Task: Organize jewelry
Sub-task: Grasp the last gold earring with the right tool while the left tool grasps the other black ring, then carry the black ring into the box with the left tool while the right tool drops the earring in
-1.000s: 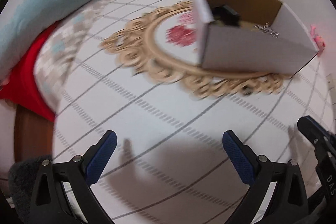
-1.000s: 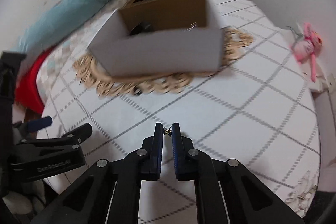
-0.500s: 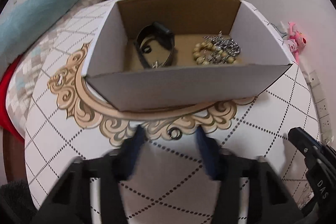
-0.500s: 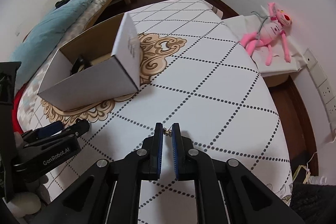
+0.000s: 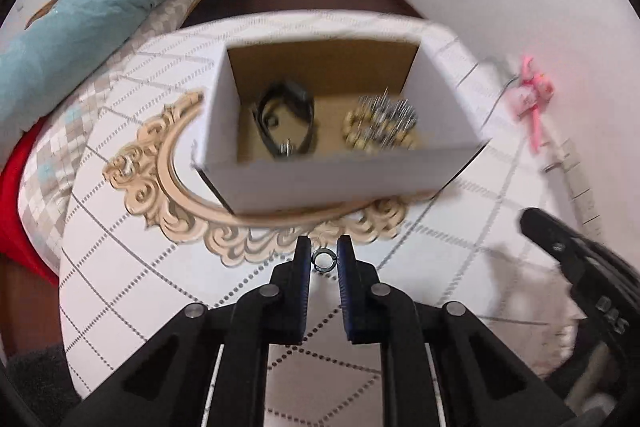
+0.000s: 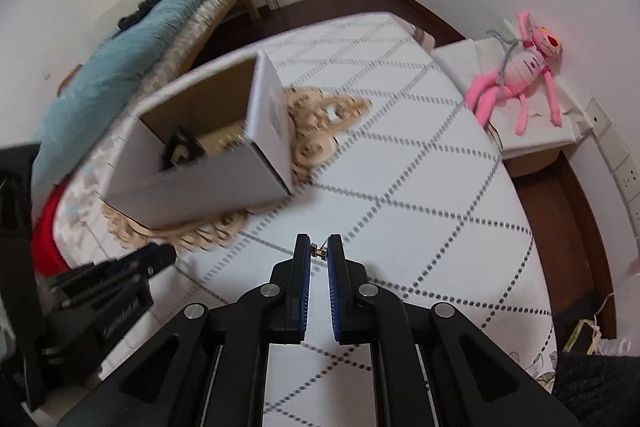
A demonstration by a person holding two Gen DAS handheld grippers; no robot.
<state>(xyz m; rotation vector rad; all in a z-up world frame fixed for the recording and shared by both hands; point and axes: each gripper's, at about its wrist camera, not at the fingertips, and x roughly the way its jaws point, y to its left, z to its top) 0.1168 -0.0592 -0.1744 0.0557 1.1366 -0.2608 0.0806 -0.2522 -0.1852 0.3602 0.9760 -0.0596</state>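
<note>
My left gripper is shut on a small dark ring, held just in front of an open white cardboard box. Inside the box lie a black strap bracelet and a heap of beaded and silver jewelry. My right gripper is shut on a tiny metal jewelry piece, above the tablecloth to the right of the box. The left gripper's body shows at the lower left of the right wrist view.
The box stands on a white dotted-grid tablecloth with a tan ornate print. A bed with a teal blanket lies left. A pink plush toy lies on a white stand right. The right gripper body is at the right.
My left gripper has closed on the dark ring that lay on the cloth before the box. My right gripper has kept its small piece and swung slightly toward the box.
</note>
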